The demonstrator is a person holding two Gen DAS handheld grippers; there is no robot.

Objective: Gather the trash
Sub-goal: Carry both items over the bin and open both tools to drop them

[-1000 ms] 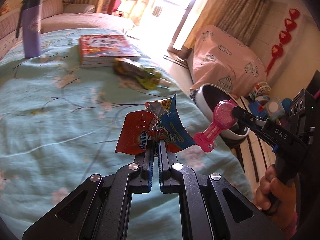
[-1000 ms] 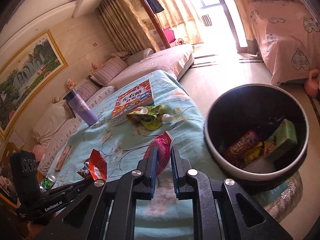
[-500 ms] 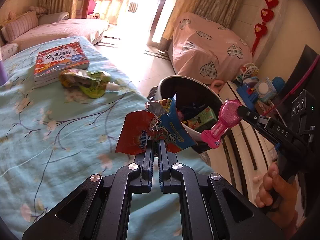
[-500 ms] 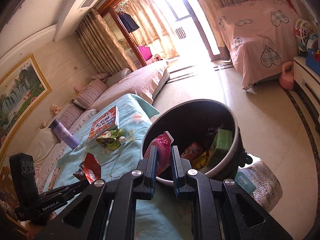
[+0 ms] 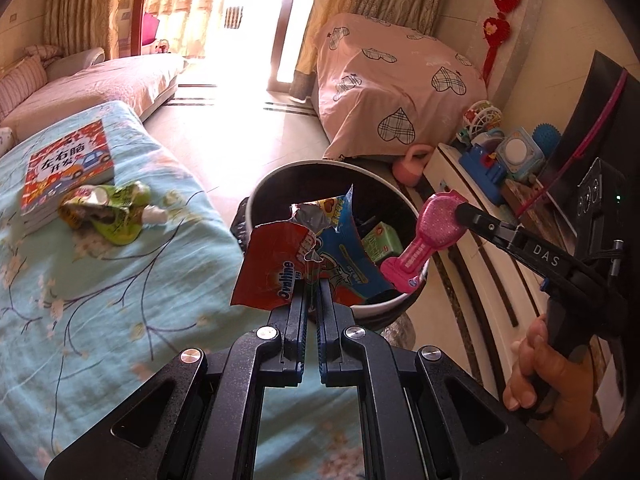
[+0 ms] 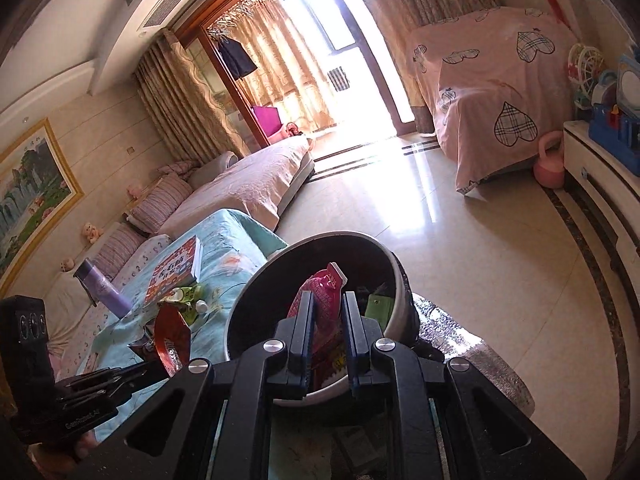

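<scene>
Teal floral bedspread (image 5: 120,280) w/ book (image 5: 66,168), bin (image 5: 256,208) beside.

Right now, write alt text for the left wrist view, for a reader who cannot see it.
The left gripper pinches a red Ovaltine wrapper and a blue wrapper in front of a round trash bin, while the right gripper holds a pink wrapper beside it. A crumpled green wrapper and a book lie on the teal bedspread.
</scene>
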